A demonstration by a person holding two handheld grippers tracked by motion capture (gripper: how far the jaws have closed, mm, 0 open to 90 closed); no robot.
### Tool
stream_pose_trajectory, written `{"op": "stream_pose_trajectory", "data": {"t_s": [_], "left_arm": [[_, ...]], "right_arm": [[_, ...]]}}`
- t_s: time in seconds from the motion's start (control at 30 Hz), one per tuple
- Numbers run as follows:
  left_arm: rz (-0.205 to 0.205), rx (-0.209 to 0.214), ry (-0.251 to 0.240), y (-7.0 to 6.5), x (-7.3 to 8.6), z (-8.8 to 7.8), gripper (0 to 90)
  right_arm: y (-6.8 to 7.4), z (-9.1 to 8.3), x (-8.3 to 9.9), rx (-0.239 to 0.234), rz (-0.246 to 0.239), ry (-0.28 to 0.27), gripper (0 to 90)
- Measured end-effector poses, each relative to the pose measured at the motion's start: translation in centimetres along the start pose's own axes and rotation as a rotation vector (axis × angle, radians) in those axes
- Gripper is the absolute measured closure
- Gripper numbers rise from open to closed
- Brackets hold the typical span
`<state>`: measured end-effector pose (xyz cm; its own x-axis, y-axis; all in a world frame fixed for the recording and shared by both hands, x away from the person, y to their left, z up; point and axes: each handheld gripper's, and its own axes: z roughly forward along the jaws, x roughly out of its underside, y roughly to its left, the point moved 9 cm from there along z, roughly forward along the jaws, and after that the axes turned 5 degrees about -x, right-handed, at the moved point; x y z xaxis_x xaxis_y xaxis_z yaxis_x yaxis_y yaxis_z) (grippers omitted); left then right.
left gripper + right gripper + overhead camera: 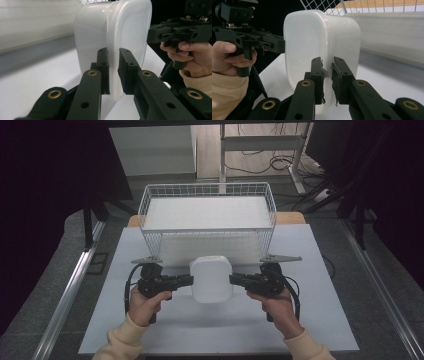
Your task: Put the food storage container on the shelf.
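A white plastic container (211,278) with rounded corners is held between both grippers, just above the white table (220,325) in front of the wire basket (207,215). My left gripper (189,280) is shut on the container's left rim (114,75); its black fingers (103,67) pinch the thin lip. From the other side, my right gripper (233,280) is shut on the right rim (328,75), fingers (316,72) clamped on the lip. In each gripper view, the opposite gripper (175,31) (249,40) and the hand holding it appear behind the container.
The white wire basket stands at the back of the table with a white liner inside. Table edges run left and right, with metal rails (70,290) on the floor beside them. Cables and a desk frame (260,145) lie beyond the basket.
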<state>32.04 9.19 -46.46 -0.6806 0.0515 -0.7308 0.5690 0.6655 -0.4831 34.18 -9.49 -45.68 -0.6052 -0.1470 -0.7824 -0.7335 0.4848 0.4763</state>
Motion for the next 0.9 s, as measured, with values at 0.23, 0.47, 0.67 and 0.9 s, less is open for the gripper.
{"op": "stream_pose_trajectory", "data": {"t_s": [0.23, 0.47, 0.67, 0.9], "left_arm": [[0.012, 0.002, -0.013, -0.3, -0.9, -0.2, 79.4], [0.031, 0.001, -0.032, -0.4, -2.5, -0.9, 79.4], [0.060, -0.008, -0.049, -0.6, -4.3, -1.8, 79.2], [0.072, -0.011, -0.065, -0.7, -6.3, -2.5, 79.2]], "right_arm": [[0.2, -0.4, -0.7, 0.000, -0.013, -0.013, 79.4], [0.6, -0.5, -2.3, 0.001, -0.042, -0.030, 79.4], [1.2, -0.7, -4.2, 0.003, -0.068, -0.046, 79.4], [1.7, -0.8, -6.5, 0.010, -0.098, -0.057, 79.4]]}}
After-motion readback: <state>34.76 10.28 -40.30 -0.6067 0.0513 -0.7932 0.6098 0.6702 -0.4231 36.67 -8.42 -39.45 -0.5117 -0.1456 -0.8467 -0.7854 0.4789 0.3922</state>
